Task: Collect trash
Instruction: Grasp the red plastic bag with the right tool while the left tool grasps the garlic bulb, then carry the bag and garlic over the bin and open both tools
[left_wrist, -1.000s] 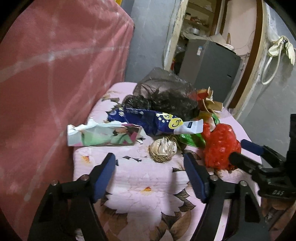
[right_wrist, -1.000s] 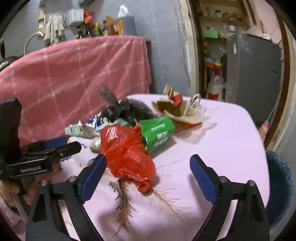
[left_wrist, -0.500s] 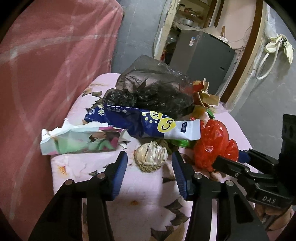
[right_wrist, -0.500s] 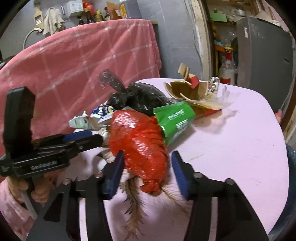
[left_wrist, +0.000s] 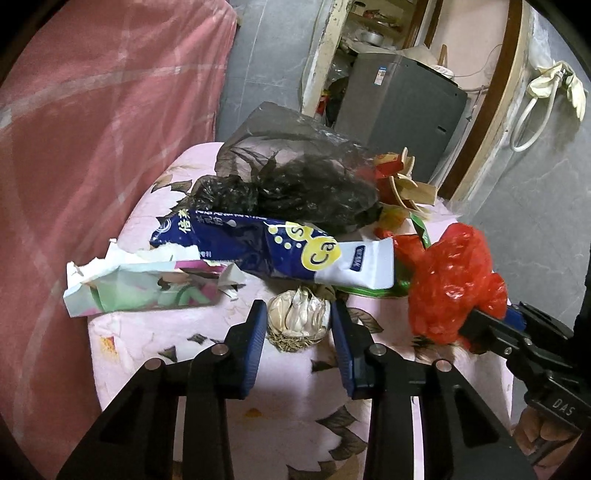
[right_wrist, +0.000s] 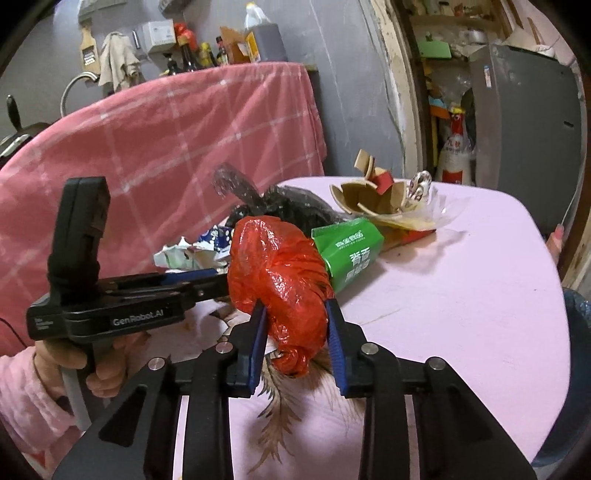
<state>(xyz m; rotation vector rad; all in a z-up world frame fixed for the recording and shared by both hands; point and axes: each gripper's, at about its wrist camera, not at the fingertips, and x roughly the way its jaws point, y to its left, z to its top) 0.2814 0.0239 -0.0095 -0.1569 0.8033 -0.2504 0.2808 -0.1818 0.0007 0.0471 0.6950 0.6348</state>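
Note:
A pile of trash lies on the pink flowered table (left_wrist: 207, 369). My left gripper (left_wrist: 298, 319) has its jaws closed around a garlic bulb (left_wrist: 299, 315) at the table's near side; the pads touch its sides. My right gripper (right_wrist: 293, 319) is shut on a crumpled red plastic bag (right_wrist: 280, 280), which also shows in the left wrist view (left_wrist: 448, 280). Behind lie a blue and white wrapper (left_wrist: 280, 251), a torn pink and green carton (left_wrist: 147, 288), a black plastic bag (left_wrist: 295, 184), a green pack (right_wrist: 349, 254) and cardboard scraps (right_wrist: 373, 195).
A pink checked cloth (right_wrist: 184, 140) covers furniture to the left of the table. A grey cabinet (right_wrist: 528, 129) stands in the doorway beyond. A dark bin's rim (right_wrist: 576, 332) shows at the table's right edge. Printed feathers or leaves pattern the cloth (right_wrist: 284, 413) under the red bag.
Both grippers moved forward and closed: the left around the garlic bulb, the right onto the red bag. Both were wide open a second ago.

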